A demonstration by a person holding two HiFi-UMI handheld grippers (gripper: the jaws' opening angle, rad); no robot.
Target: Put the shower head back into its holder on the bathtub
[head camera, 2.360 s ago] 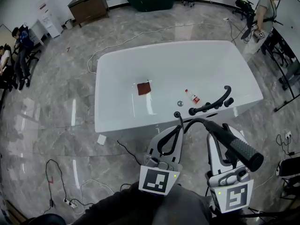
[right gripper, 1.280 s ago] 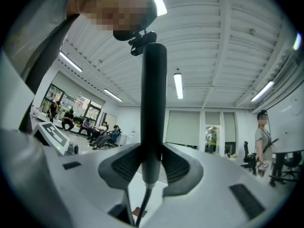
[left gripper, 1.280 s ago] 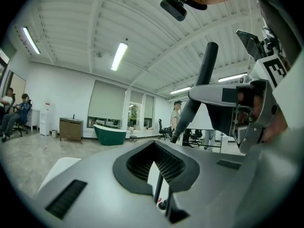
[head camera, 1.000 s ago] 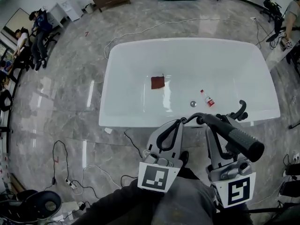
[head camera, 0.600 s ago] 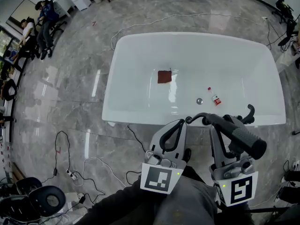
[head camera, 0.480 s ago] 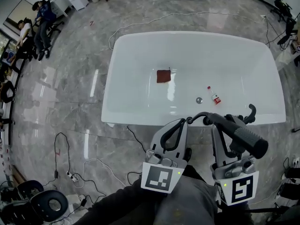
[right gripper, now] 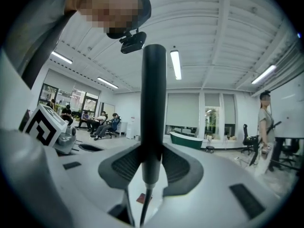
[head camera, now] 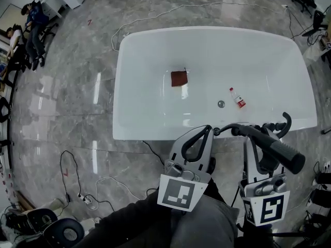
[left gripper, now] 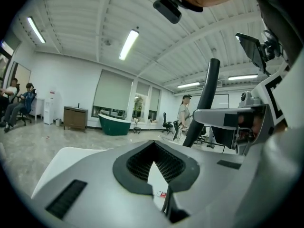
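Carrying the shower head [head camera: 282,156] clenched in right claw [head camera: 257,138], left claw [head camera: 208,130] pinching the hose [head camera: 227,127]; docking it in the bathtub [head camera: 118,112] holder [head camera: 279,125] isn't done yet.

The right gripper's [right gripper: 148,174] ribbed, rubbery black pads [right gripper: 176,168] clamp the shower head [right gripper: 153,108], smooth matt black. The fingers themselves look like matt grey plastic. At the left gripper's [head camera: 208,129] closed fingertips sits a thin, smooth black hose [head camera: 227,125]. Beyond the fingertips lie the glossy white bathtub [head camera: 135,71], a matt brown cloth [head camera: 179,78] and a polished grey stone floor [head camera: 72,112].
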